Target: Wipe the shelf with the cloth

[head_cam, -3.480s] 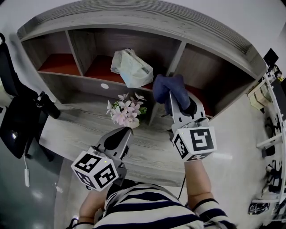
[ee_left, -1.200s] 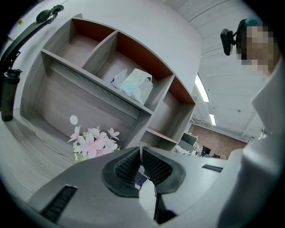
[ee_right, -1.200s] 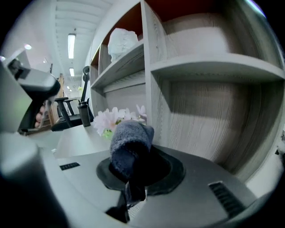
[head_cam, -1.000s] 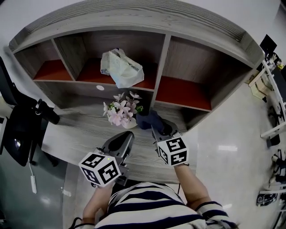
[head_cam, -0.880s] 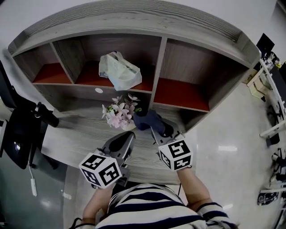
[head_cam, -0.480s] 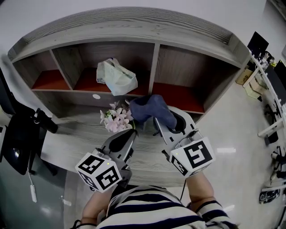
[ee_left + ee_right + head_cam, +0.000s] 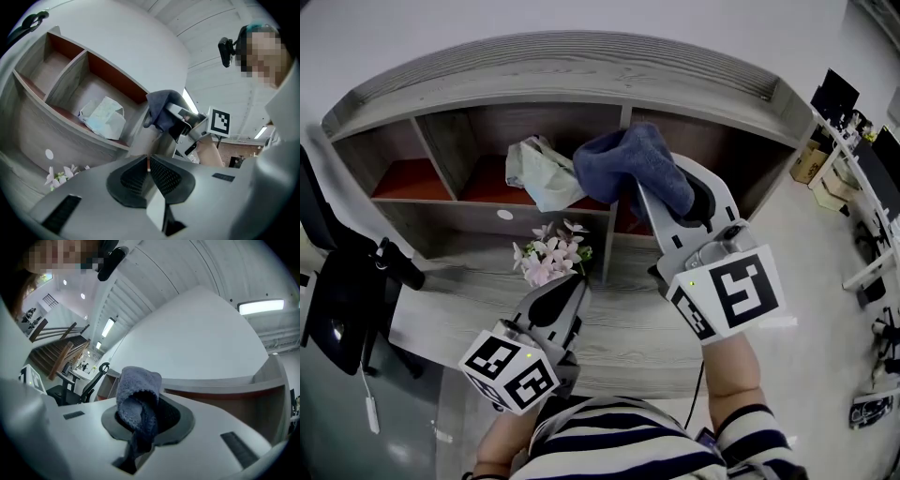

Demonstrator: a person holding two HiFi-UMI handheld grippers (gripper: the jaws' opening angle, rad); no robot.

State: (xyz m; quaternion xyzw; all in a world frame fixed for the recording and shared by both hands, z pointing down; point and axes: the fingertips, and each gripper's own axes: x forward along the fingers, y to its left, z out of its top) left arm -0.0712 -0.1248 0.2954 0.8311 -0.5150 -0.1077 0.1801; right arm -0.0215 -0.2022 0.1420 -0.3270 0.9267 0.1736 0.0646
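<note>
The blue cloth (image 7: 630, 167) is bunched in my right gripper (image 7: 651, 195), which is shut on it and raised in front of the grey wooden shelf (image 7: 553, 70), near the divider between the middle and right bays. In the right gripper view the cloth (image 7: 137, 398) fills the jaws, and the shelf top (image 7: 225, 382) lies just beyond them. My left gripper (image 7: 555, 302) hangs low over the desk (image 7: 619, 330), shut and empty. Its own view shows its pads (image 7: 160, 176) pressed together, with the cloth (image 7: 159, 108) ahead and above.
A crumpled plastic bag (image 7: 536, 174) lies on the red floor of the middle bay. Pink flowers in a pot (image 7: 549, 259) stand on the desk below it. A black office chair (image 7: 328, 274) is at the left. Shiny floor lies to the right.
My right gripper has risen with the cloth from desk level by the flowers up to the shelf's upper part. The left gripper has stayed low and shut.
</note>
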